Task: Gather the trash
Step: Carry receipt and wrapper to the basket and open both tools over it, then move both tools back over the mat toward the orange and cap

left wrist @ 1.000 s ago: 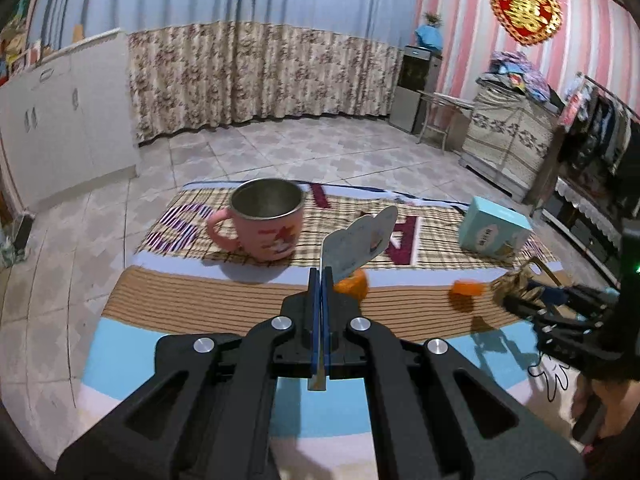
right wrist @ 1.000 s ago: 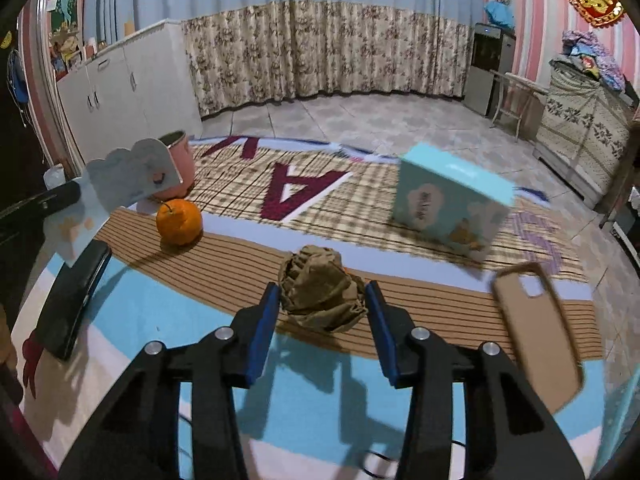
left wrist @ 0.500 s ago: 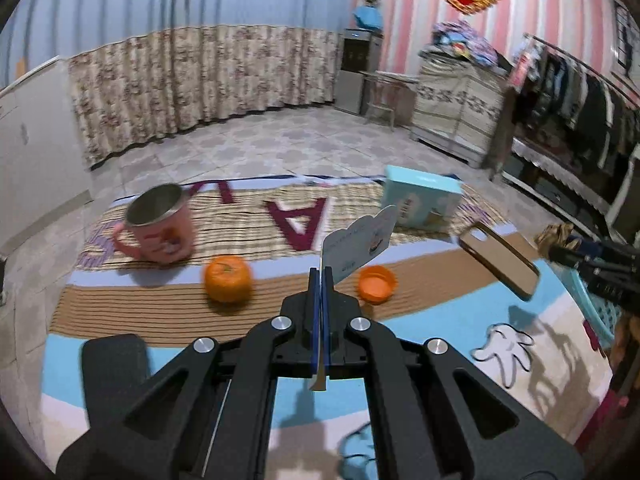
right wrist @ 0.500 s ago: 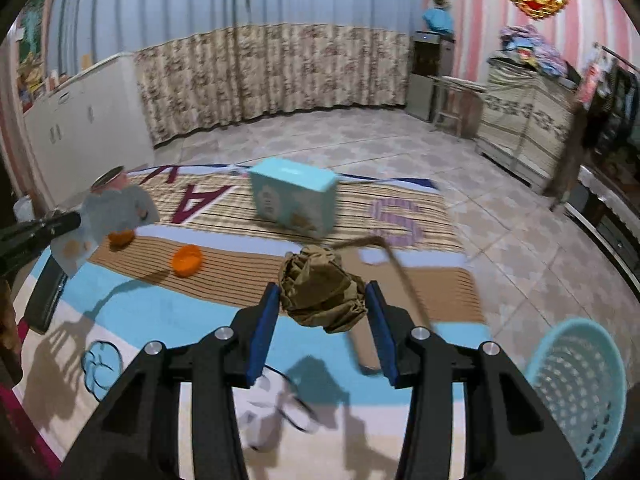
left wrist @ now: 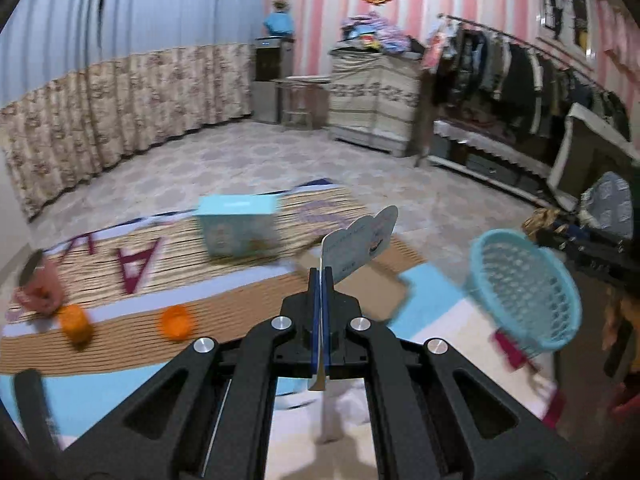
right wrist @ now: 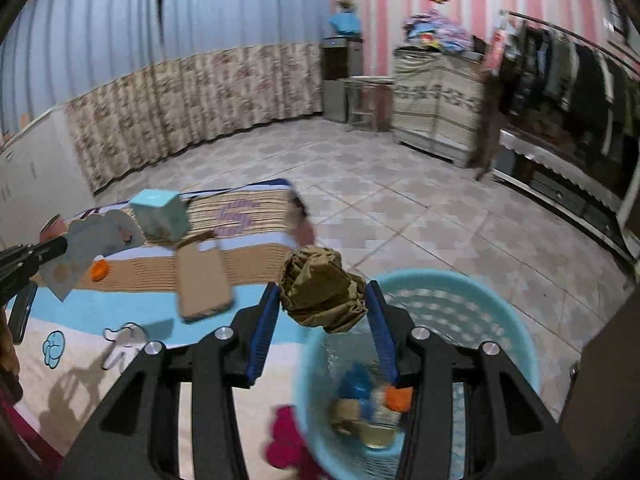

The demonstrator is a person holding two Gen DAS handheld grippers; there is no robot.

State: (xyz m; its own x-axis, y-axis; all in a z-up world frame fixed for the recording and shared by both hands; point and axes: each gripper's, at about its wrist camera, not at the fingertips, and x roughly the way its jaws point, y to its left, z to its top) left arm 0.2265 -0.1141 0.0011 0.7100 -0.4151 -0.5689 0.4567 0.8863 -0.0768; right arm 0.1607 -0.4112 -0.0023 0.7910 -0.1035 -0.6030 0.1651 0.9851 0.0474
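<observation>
My right gripper (right wrist: 322, 300) is shut on a crumpled brown paper ball (right wrist: 322, 290), held over the near rim of a light blue mesh basket (right wrist: 480, 300). Several bits of trash lie in the basket's bottom. My left gripper (left wrist: 321, 276) is shut on a thin pale card wrapper (left wrist: 360, 240) that sticks up past its tips. In the left wrist view the blue basket (left wrist: 524, 288) stands off to the right, with the right gripper's tip and paper ball (left wrist: 540, 220) just beyond it. In the right wrist view the left gripper (right wrist: 36, 254) and its card wrapper (right wrist: 92, 244) are at the far left.
On the patterned cloth lie a light blue box (left wrist: 238, 226), a brown phone case (right wrist: 202, 284), an orange cap (left wrist: 176, 322), an orange fruit (left wrist: 74, 320), a pink mug (left wrist: 38, 284) and a dark phone (right wrist: 20, 316). A clothes rack (left wrist: 520, 76) and cabinet (left wrist: 376, 100) line the right wall.
Both grippers have swung to the right across the cloth, each still holding its piece. The blue basket has come into view, and the right gripper now hangs over its rim.
</observation>
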